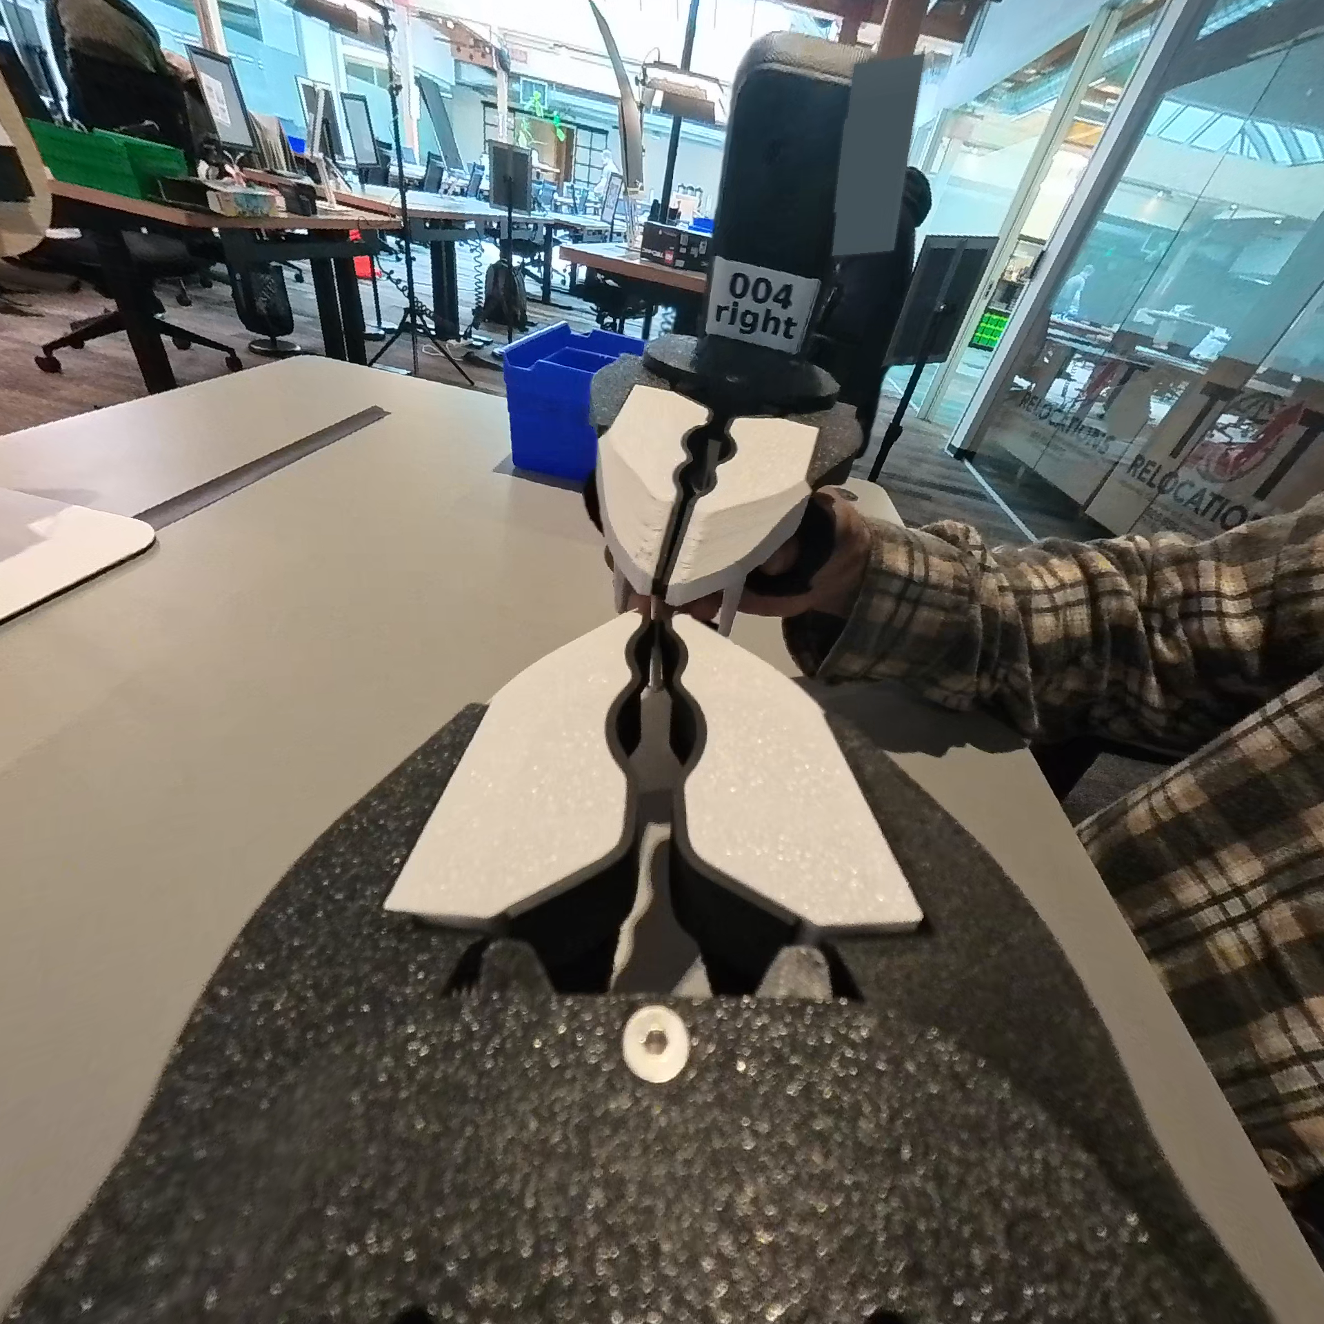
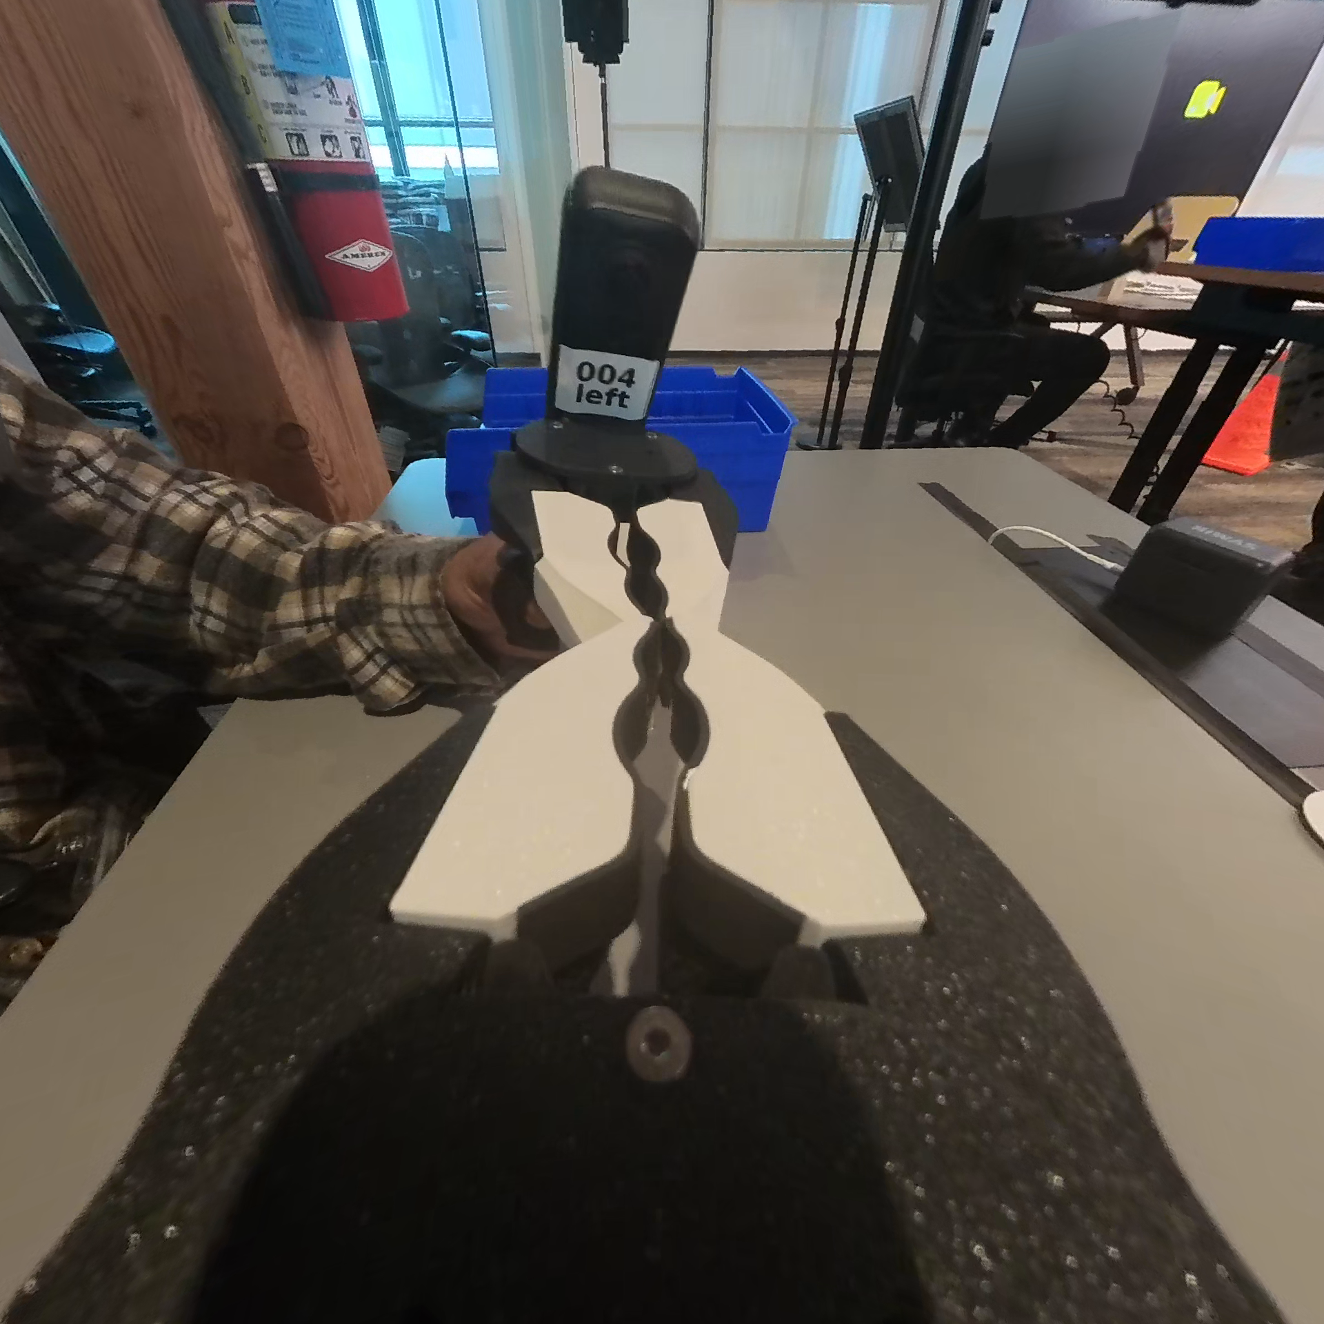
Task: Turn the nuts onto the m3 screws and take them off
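Open-plan office w/ desks, monitors and glass partitions forms the backdrop; the work goes on above a grey table (image 1: pixel 301 573).

Left to right in the left wrist view: a dark strip (image 1: pixel 265 466) is set into the tabletop, a blue bin (image 1: pixel 552 408) stands at the far edge, and the two grippers meet tip to tip near centre. A plaid sleeve (image 1: pixel 1003 630) enters from the right side of the view.

The left gripper (image 1: pixel 655 634) has its jaws drawn nearly together, pinching a thin metal screw (image 1: pixel 655 663) at the very tips; the shank runs along the gap betw. the white fingers (image 1: pixel 544 774).

The right gripper (image 1: pixel 663 591) faces it, jaws likewise almost closed. What it holds is hidden betw. the tips; prob. a nut, but cannot tell.

In the right wrist view the same tip-to-tip contact shows (left gripper (image 2: pixel 663 612), right gripper (image 2: pixel 663 634)). The blue bin (image 2: pixel 759 430) sits behind, and a black box (image 2: pixel 1189 580) lies on the table at right.

Handling, as judged: screw is tiny, light, rigid and smooth, so it slips or tilts easily. Best held at the head end, leaving thread free. A nut should be gripped across its flats, axis kept in line w/ the shank to avoid cross-threading. Light squeeze only; a dropped part would roll off.
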Demonstrator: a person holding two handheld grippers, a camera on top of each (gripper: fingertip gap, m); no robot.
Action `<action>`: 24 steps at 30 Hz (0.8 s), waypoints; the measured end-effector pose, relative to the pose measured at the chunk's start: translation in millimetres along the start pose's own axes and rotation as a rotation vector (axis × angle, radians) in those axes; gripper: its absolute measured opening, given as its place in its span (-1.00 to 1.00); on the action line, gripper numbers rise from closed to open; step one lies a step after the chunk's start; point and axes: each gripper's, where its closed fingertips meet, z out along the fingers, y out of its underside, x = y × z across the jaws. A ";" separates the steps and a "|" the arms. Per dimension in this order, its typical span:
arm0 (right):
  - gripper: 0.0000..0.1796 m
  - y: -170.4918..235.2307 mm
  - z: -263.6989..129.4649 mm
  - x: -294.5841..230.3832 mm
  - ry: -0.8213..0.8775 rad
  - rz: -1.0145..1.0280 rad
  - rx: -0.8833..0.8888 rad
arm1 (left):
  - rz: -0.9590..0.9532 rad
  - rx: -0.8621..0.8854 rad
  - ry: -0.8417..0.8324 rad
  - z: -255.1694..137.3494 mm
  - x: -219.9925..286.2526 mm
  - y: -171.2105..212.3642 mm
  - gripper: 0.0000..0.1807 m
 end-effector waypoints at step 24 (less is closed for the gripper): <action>-1.00 -8.4 -6.4 2.7 -0.019 0.084 0.068 | -0.039 0.023 0.000 3.3 -3.0 0.3 -0.85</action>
